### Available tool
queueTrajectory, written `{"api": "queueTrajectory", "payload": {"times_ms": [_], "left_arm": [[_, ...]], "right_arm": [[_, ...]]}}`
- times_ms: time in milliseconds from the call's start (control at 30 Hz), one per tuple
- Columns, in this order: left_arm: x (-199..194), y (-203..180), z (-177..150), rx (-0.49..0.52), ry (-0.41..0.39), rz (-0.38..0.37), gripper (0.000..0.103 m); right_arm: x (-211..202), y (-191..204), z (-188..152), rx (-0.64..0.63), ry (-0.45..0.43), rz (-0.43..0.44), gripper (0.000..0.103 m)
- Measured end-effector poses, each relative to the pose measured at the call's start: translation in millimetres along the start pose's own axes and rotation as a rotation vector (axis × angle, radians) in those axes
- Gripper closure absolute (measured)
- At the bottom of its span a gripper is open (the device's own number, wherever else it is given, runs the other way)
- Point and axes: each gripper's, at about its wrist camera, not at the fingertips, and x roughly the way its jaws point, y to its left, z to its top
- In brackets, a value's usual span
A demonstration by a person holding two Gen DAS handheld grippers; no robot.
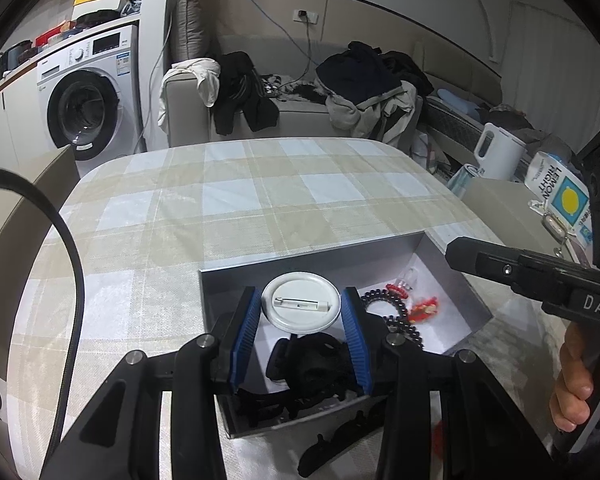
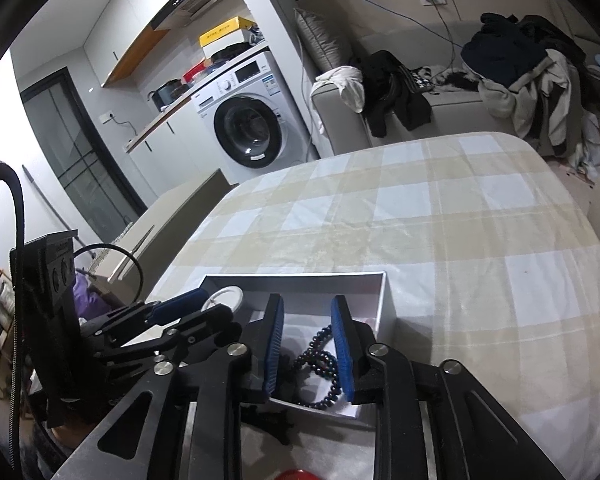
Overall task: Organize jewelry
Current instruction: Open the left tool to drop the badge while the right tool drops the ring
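Note:
An open grey box (image 1: 228, 280) sits on the checked tablecloth. In the left wrist view my left gripper (image 1: 302, 306) is open over it, its blue pads either side of a white round pin badge (image 1: 300, 300) lying back up, not clearly touching. Below it lies a black hair accessory (image 1: 312, 364). A dark bead bracelet (image 1: 396, 312) and red trinkets (image 1: 424, 306) lie in the box's right part. In the right wrist view my right gripper (image 2: 307, 320) is open above the box (image 2: 382, 300), with the bead bracelet (image 2: 320, 356) between its pads. The left gripper's blue pad (image 2: 180, 304) shows beside the badge (image 2: 226, 296).
A black hair clip (image 1: 340, 436) and a red item (image 1: 438, 434) lie on the cloth in front of the box. A side table at right holds a white kettle (image 1: 498, 152) and a lemon pack (image 1: 560, 192). A sofa with clothes (image 1: 364, 80) and a washing machine (image 1: 88, 92) stand behind.

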Motion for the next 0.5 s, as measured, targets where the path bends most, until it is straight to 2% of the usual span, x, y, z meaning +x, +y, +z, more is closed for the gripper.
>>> {"api": "queueTrajectory", "payload": {"times_ms": [67, 133, 200, 267, 300, 333, 367, 433, 467, 500], "left_arm": [[-2, -2, 0, 0.004, 0.001, -0.001, 0.056], [-7, -1, 0, -0.005, -0.009, -0.005, 0.041], [-11, 0, -1, -0.014, -0.013, -0.021, 0.037], [-18, 2, -2, -0.020, -0.019, -0.021, 0.029], [-21, 2, -3, -0.023, -0.025, -0.014, 0.022], [-25, 4, -4, -0.028, -0.033, -0.003, 0.017], [-29, 5, -5, -0.034, -0.039, 0.001, 0.015], [-37, 7, -10, -0.045, -0.050, -0.001, 0.003], [-42, 8, -12, -0.051, -0.056, 0.004, 0.001], [-45, 9, -14, -0.057, -0.061, 0.011, 0.001]], "right_arm": [[-4, -1, -1, 0.001, -0.005, -0.007, 0.067], [-7, -1, -3, -0.010, -0.007, -0.013, 0.063], [-10, -1, -5, -0.022, -0.009, -0.037, 0.059], [-15, -1, -9, -0.025, -0.011, -0.052, 0.043], [-17, -1, -11, -0.028, -0.010, -0.057, 0.037], [-20, 0, -13, -0.032, -0.008, -0.066, 0.026], [-22, 0, -15, -0.036, -0.008, -0.077, 0.018], [-27, 1, -19, -0.048, -0.011, -0.098, 0.007], [-29, 2, -21, -0.053, -0.011, -0.106, 0.000], [-32, 4, -23, -0.060, -0.011, -0.117, 0.000]]}}
